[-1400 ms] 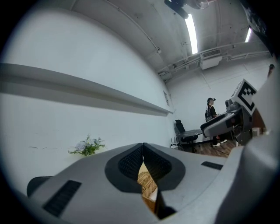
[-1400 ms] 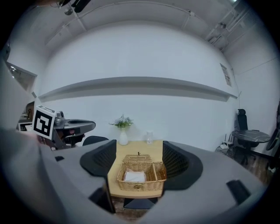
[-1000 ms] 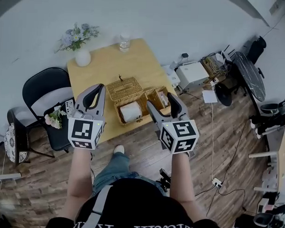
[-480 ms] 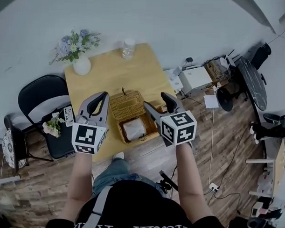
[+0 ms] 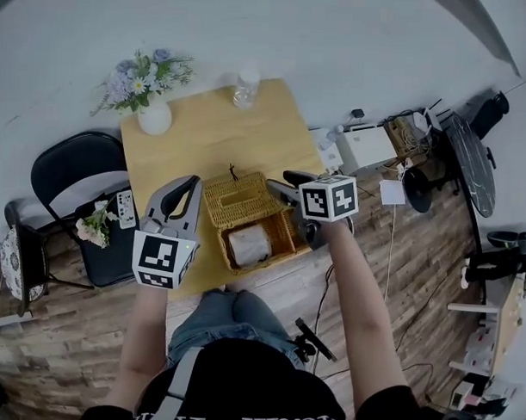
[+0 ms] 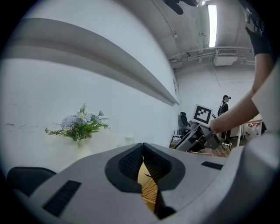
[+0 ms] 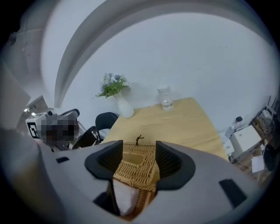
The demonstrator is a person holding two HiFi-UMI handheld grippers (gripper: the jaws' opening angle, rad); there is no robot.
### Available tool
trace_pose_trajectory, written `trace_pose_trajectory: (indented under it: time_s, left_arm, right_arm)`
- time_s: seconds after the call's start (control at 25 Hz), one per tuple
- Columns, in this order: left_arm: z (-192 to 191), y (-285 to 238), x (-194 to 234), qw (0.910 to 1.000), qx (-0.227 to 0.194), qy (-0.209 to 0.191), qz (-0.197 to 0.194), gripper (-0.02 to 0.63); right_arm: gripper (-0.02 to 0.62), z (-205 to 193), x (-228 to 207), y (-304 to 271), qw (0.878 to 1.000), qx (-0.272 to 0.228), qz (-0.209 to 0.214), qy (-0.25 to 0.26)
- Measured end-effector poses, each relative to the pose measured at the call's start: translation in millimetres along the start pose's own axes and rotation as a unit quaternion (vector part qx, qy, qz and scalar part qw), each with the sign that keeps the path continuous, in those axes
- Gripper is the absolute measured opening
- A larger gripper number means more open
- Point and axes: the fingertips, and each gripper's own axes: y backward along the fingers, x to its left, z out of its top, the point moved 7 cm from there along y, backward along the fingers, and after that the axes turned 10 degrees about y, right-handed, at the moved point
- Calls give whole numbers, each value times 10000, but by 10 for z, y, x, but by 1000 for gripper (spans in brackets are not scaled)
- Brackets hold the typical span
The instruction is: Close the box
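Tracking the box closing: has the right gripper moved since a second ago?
Yes. The right gripper moved forward from over the floor to the open wicker basket's right side; its jaws have just been closing, wicker between them.

The table [image 5: 205,142] lies bare from the wicker box [image 5: 244,202] at its near edge back to the vase [image 5: 154,119] at the far left corner and the glass [image 5: 245,84] at the far edge; a black chair [image 5: 75,168] crowds its left edge

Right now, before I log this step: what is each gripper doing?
Left gripper: closed, empty.
Right gripper: open; jaws have just been closing around the tan wicker box lid, not gripping.
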Motion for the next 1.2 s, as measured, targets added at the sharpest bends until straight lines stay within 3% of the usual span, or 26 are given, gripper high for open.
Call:
trace_pose_trajectory:
  time_s: [0.16,0.4,0.68,0.96,1.08,1.2]
  left_arm:
    - [-40,-42,9,9999,76,9,148,12]
    - [-33,-140,60,9982,74,128,589,12]
    - [-33,-242,14,9954,188,73,935,12]
    - [-68,-301,47,9909,281,-93,1310,12]
    - [-72,-323,53,9886,295,-82,1472,12]
    - [-80,-349,55,9869,273,-13,1590,12]
  right_arm:
    - [244,-22,-222,-182,9978,395,410,-350]
    - [241,-89,-409,-483,9896,988,940,-458]
    - [241,-200,-576,-854,9640,1771,1814,-806]
    - [209,-250,-689,-1108,9357,1856,2581,-1528]
    - [190,-277,-743,-1177,9306,1837,2686,-1679]
    - [118,-294,-786,-1234,9304,1779,2702,-1723]
